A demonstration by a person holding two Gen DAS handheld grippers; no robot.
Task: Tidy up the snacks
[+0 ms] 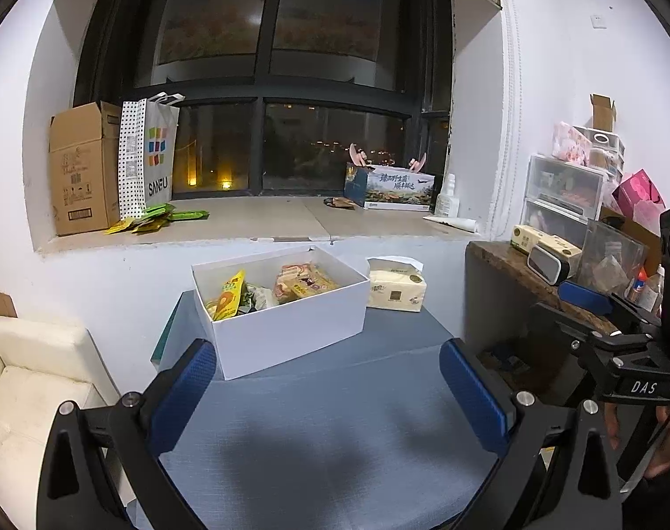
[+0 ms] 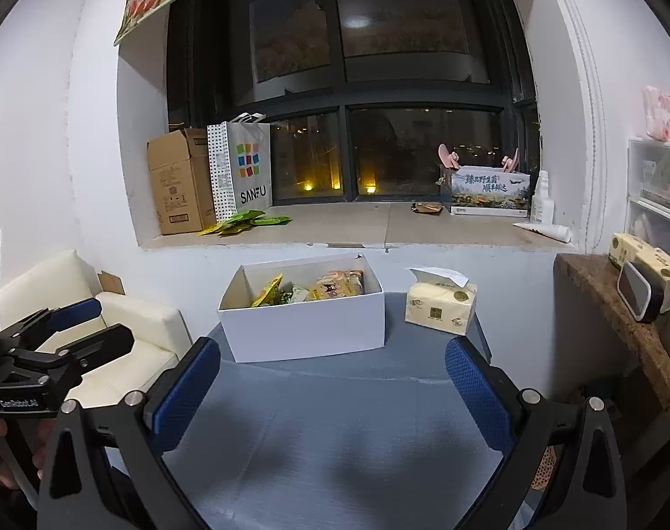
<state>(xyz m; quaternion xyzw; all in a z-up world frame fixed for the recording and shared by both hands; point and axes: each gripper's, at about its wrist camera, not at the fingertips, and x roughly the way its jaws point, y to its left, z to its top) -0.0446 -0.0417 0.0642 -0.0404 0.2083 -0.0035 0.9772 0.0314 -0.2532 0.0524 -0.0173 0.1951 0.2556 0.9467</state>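
Both grippers, left gripper [image 1: 328,391] and right gripper [image 2: 333,391], hover with fingers spread, empty; crinkly foil snack packets [image 1: 306,285] in the white cardboard box [image 1: 291,331] look light, slippery — pinch an edge.

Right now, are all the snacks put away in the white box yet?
Nearly, it seems. The white box already holds several packets, like the yellow packet. The blue table around it has no loose snacks, only a tissue pack. Nothing is in hand: the left gripper and right gripper are open. Green packets lie on the windowsill.
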